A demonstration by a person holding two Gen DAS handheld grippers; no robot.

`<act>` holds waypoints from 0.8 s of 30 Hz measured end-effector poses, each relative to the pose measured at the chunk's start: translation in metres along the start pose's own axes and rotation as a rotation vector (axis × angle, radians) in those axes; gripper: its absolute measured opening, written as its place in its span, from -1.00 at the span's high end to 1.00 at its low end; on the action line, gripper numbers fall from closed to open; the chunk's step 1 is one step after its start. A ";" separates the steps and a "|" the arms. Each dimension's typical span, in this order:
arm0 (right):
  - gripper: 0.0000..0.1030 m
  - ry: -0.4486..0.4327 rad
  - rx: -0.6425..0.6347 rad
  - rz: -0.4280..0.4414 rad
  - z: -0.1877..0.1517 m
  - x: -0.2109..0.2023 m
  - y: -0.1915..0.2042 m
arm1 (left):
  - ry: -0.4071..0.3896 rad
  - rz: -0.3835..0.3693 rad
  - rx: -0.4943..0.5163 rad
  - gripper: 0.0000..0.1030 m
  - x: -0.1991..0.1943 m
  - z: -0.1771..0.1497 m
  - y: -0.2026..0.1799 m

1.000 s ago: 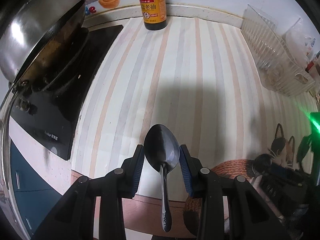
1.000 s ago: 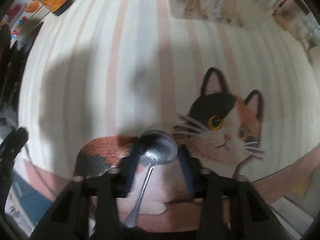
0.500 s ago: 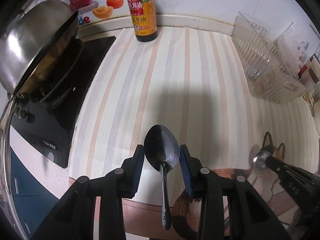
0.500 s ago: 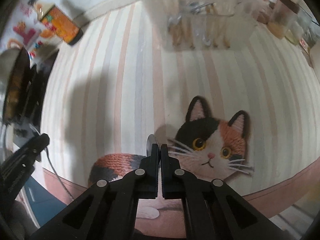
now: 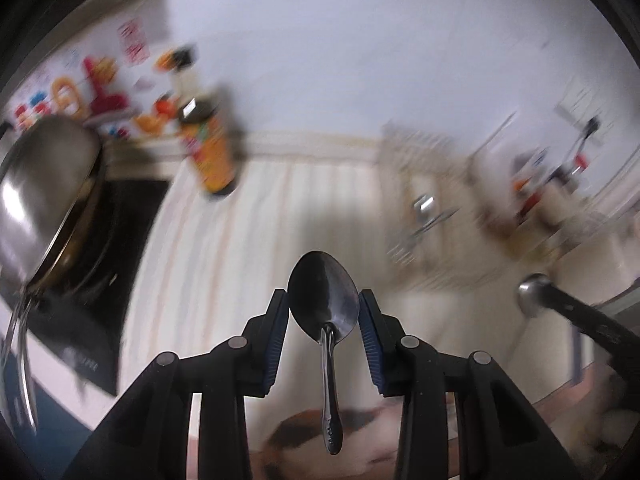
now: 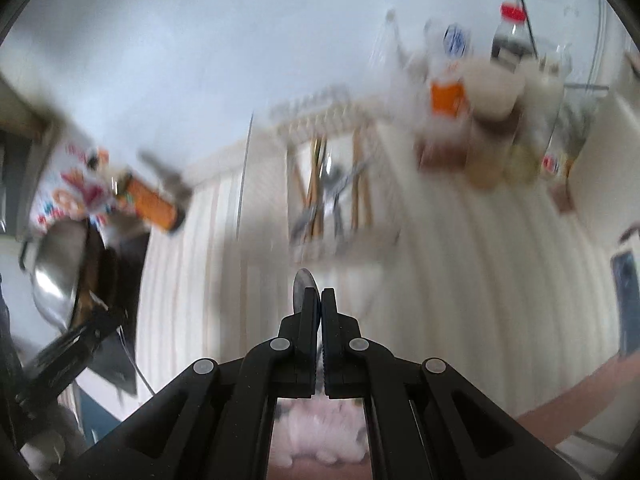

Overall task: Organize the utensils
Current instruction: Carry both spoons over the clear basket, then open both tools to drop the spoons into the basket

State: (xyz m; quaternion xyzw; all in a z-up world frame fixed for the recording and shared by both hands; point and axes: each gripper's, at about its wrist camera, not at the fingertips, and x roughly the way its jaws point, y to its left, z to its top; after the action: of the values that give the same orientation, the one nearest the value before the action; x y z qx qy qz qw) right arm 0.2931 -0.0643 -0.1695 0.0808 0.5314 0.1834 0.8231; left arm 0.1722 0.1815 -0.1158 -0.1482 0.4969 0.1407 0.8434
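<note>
My left gripper (image 5: 323, 312) is shut on a dark metal spoon (image 5: 325, 303), bowl between the blue pads, handle hanging down. My right gripper (image 6: 315, 300) is shut on a second spoon (image 6: 301, 285), its bowl edge-on above the fingertips; that spoon's bowl also shows in the left wrist view (image 5: 533, 294) at the right. A clear utensil rack (image 6: 336, 196) holding several utensils stands ahead on the striped counter; it also shows blurred in the left wrist view (image 5: 432, 216). Both grippers are lifted above the counter.
A soy sauce bottle (image 5: 210, 148) stands at the back wall. A steel pot (image 5: 40, 196) sits on the black cooktop at left. Jars and bottles (image 6: 488, 120) crowd the right back. A cat-patterned mat (image 5: 320, 440) lies below the grippers.
Both grippers have lifted and tilted up with their spoons, so the wall and rack now fill the views. Frames are motion blurred. The right gripper closed on its spoon a second ago.
</note>
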 end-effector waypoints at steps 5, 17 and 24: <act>0.97 -0.037 0.013 -0.015 0.059 0.009 -0.011 | 0.001 -0.113 -0.022 0.38 0.008 0.068 -0.037; 0.97 -0.008 -0.062 -0.114 0.144 0.094 -0.022 | 0.137 -0.122 -0.063 0.38 0.109 0.135 -0.083; 0.95 0.077 -0.064 -0.063 0.140 0.124 -0.031 | 0.176 -0.069 -0.052 0.36 0.139 0.132 -0.090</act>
State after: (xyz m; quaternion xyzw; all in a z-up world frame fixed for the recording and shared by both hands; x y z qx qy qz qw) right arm 0.4724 -0.0357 -0.2254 0.0305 0.5588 0.1776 0.8095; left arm 0.3770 0.1628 -0.1669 -0.1991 0.5600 0.1108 0.7966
